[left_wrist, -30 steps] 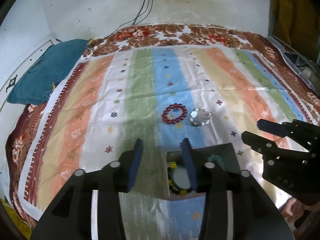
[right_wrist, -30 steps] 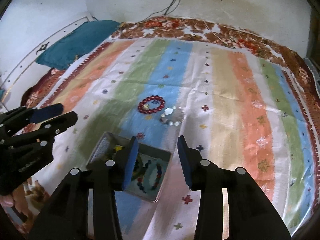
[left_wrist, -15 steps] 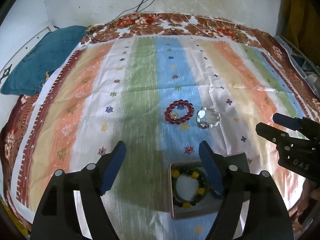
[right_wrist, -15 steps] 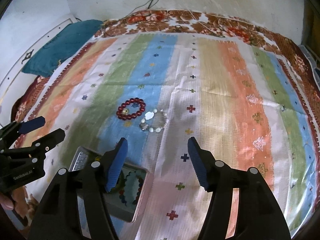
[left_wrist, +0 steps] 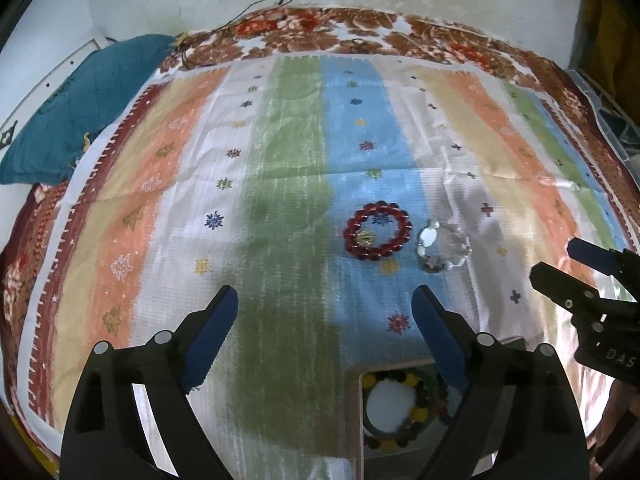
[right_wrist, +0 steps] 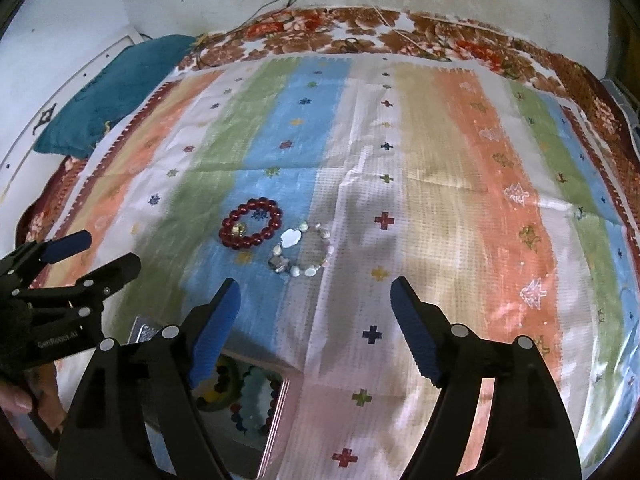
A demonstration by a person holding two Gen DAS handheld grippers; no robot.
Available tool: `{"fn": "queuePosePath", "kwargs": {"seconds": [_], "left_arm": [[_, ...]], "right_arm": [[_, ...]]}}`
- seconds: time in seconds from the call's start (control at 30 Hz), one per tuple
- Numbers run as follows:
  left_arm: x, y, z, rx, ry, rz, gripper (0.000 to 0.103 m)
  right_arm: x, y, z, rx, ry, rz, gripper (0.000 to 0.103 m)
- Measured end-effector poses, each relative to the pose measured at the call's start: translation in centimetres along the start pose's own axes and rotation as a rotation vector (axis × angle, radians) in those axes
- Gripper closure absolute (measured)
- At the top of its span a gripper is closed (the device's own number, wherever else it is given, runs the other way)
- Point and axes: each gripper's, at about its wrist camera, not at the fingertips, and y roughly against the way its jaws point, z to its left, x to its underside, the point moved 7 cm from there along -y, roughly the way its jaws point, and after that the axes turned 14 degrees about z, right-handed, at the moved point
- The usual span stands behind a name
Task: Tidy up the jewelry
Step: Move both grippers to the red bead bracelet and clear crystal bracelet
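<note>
Now spread wide and empty where a second ago nearly shut, both left gripper (left_wrist: 324,310) and right gripper (right_wrist: 316,300), above the tin (right_wrist: 276,412) at lower frame, aimed toward red bracelet (left_wrist: 377,230) and pale bracelet (right_wrist: 301,254) mid-frame on the bed, likely next.

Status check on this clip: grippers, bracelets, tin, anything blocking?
Left gripper and right gripper open, empty. Red bracelet and pale bracelet side by side on the cloth, outside the tin, which holds other beads. Nothing blocking.
</note>
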Motion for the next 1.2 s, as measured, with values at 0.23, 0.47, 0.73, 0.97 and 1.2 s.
{"fn": "queuePosePath", "kwargs": {"seconds": [0.23,0.47,0.73,0.97,1.2], "left_arm": [[-1.3,-1.5,0.0,-0.026,-0.022,0.026,0.016],[-2.1,-3.4,0.2,-0.035,-0.024,0.055,0.016],[-3.3,-4.4,-0.1,-0.038,-0.035,0.048,0.016],[-4.3,-5.8,-0.4,-0.029,-0.039,0.076,0.016],[-5.2,-7.6,-0.3,0.000,-0.041,0.100,0.016]], "right_arm": [[-0.7,-1.4,-0.3,-0.045,-0.016,0.024,0.022],[-1.4,-2.4,-0.6,-0.026,-0.016,0.032,0.022],[-2.0,-3.8,-0.9,0.004,-0.003,0.046,0.022],[-2.6,-4.7,-1.0,0.003,0.008,0.050,0.022],[-3.3,-5.6,-0.9,0.007,0.015,0.062,0.022]]}}
